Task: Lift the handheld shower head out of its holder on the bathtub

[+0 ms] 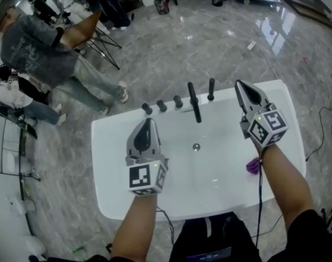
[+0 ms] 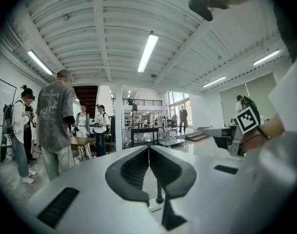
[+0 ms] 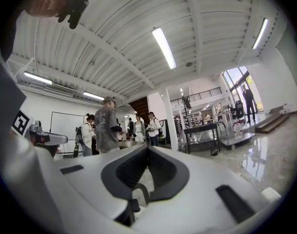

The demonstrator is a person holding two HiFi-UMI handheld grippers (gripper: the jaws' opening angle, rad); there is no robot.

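**Both grippers clenched and empty over the tub; shower head seated in its holder**

One white bathtub (image 1: 108, 146) is seen from above on a grey marble floor (image 1: 171, 42). Five black fittings are lined along its far rim: three low knobs (image 1: 162, 106), one long spout (image 1: 194, 103) reaching over the basin, and one handheld shower head (image 1: 211, 88). The shower head is stood upright in its holder (image 1: 211, 99) at the right end of that row. One round drain (image 1: 196, 147) is set in the tub floor.

Two grippers are held over the tub, each carrying one marker cube (image 1: 145, 178). The left gripper (image 1: 147, 122) is kept over the basin, just short of the knobs, with its jaws pressed together and nothing between them. The right gripper (image 1: 238, 84) is likewise closed tight and empty. Its tips are placed near the right side of the shower head, but apart from it.

At least four people (image 1: 35, 48) are gathered beyond the tub, at the upper left of the head view.
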